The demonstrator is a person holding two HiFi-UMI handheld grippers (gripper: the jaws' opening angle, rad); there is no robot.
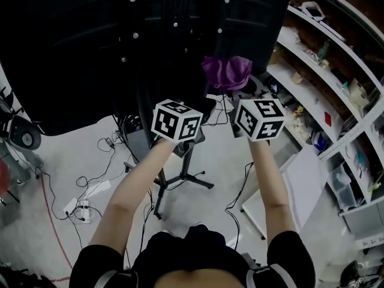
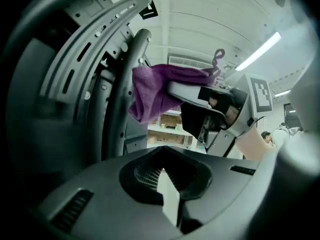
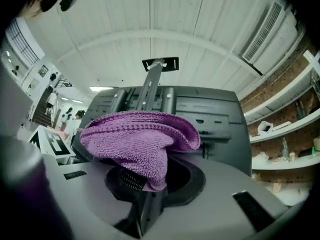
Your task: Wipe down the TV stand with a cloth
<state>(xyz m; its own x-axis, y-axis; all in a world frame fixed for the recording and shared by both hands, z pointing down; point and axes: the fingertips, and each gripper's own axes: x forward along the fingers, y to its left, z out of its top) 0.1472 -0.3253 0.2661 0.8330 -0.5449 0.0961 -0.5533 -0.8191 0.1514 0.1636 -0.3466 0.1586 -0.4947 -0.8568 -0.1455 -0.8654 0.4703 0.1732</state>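
The upper part of the head view is filled by the dark back of the screen (image 1: 84, 41), which is carried on the TV stand (image 1: 146, 110). The stand's legs (image 1: 183, 179) are spread over a pale floor strewn with cables (image 1: 90, 188). Open shelving (image 1: 336, 95) runs down the right side and plays no part in the work.

The purple cloth (image 3: 137, 141) is held high, at the level of the mounting hardware and not the legs, so the upper part of the stand is judged to be the part being wiped. In the left gripper view it lies just beside a curved upright bar (image 2: 131, 69) of the stand (contact itself cannot be confirmed).

The cloth is clamped by the right gripper (image 3: 149, 186) at one gathered fold. The rest is left to bulge forward over the jaws as a soft pad, which suits pressing and rubbing without metal meeting the stand.

The left gripper (image 2: 167, 184) is held beside the right one with its jaws together and nothing between them. It is probably kept close only as a spare, since the wiping needs one tool.
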